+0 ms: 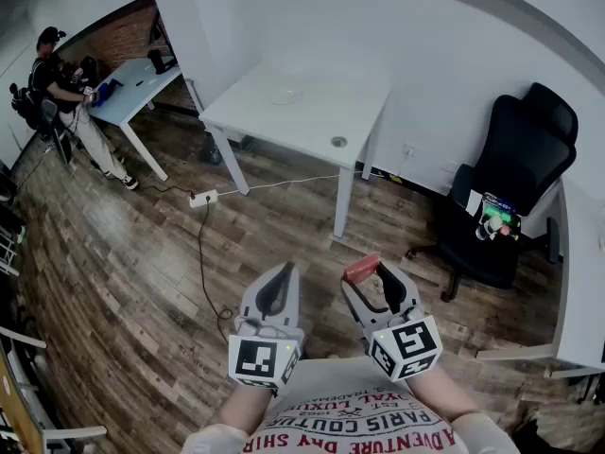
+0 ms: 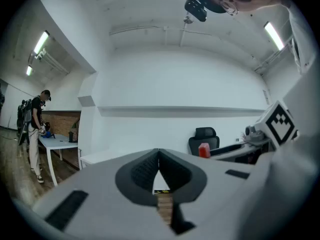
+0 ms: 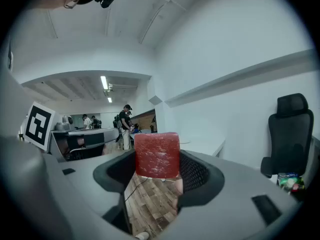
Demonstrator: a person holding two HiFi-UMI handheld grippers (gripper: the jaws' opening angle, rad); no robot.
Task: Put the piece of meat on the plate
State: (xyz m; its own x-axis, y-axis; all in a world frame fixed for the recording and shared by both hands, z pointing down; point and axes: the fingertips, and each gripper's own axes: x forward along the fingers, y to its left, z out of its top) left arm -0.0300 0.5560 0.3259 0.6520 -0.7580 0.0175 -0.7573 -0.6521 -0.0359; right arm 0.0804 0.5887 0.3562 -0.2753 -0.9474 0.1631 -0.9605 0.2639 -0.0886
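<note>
A red block of meat (image 1: 360, 269) sits between the jaws of my right gripper (image 1: 369, 278), which is shut on it. In the right gripper view the meat (image 3: 156, 154) fills the gap of the right gripper (image 3: 157, 170) at its tips. Beside it, my left gripper (image 1: 287, 272) is shut with nothing in it; the left gripper view shows its tips (image 2: 159, 152) meeting. Both grippers hang level above the wooden floor. Ahead stands a white table (image 1: 312, 126) with a pale plate (image 1: 284, 94) on it, well beyond both grippers.
A black office chair (image 1: 510, 187) stands at the right, beside a white desk (image 1: 581, 282). A power strip with cables (image 1: 203, 198) lies on the floor before the table. At the far left a person (image 1: 59, 88) stands at another table.
</note>
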